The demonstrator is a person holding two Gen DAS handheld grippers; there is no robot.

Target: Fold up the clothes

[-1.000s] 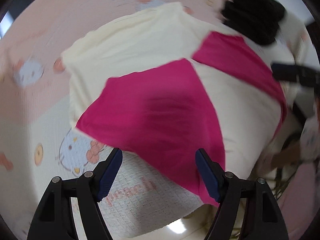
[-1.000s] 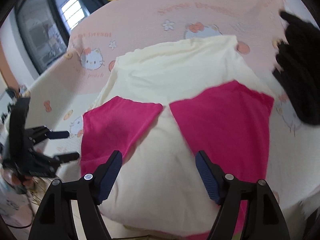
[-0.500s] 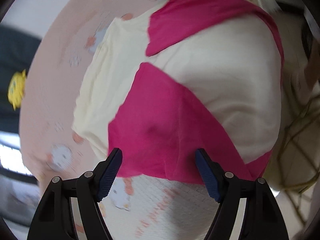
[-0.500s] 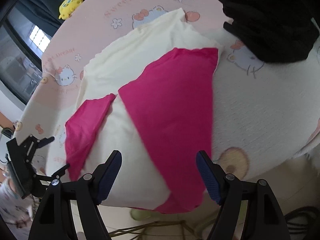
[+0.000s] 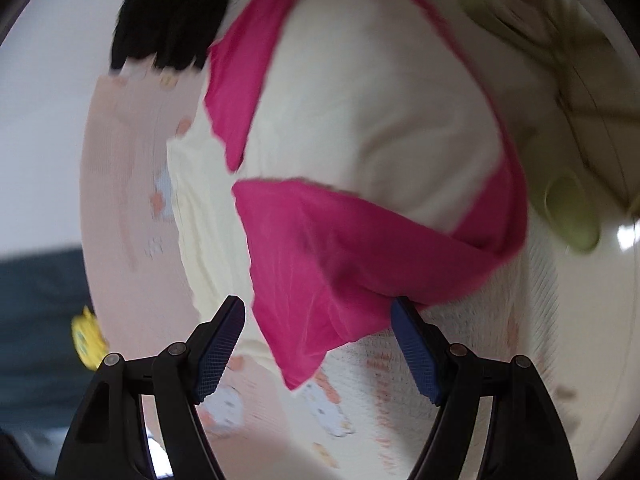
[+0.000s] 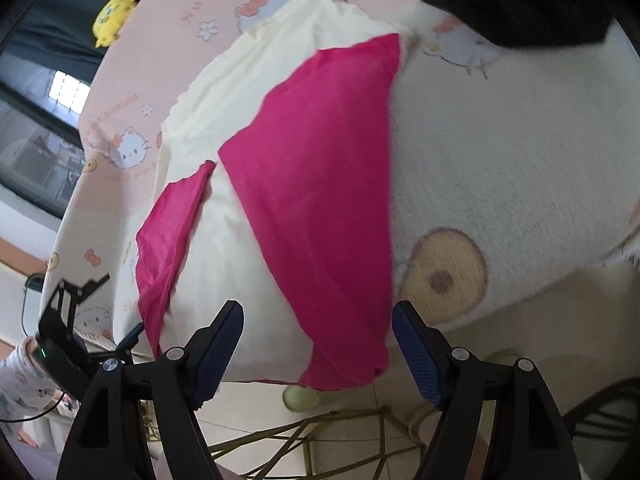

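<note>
A cream shirt with magenta sleeves (image 6: 248, 248) lies spread on the cartoon-print table cover, both sleeves folded in over the body. In the left wrist view the near magenta sleeve (image 5: 328, 264) hangs between the fingers of my left gripper (image 5: 318, 348), which is open; the cloth edge sits against the right fingertip. My right gripper (image 6: 318, 348) is open just off the table's edge, over the lower end of the large magenta sleeve (image 6: 320, 184). The left gripper (image 6: 72, 316) also shows at the lower left of the right wrist view.
A black garment (image 6: 516, 0) lies at the far right of the table; it shows too as a black garment (image 5: 168, 16) in the left wrist view. A yellow plush toy (image 6: 114, 14) sits beyond the table. Below the edge are a wooden frame (image 6: 304, 436) and pale green slippers (image 5: 572, 216).
Both cameras have swung round toward the table's near edge. The left gripper has closed in on the left sleeve, the right on the lower end of the right sleeve. Both stayed open.
</note>
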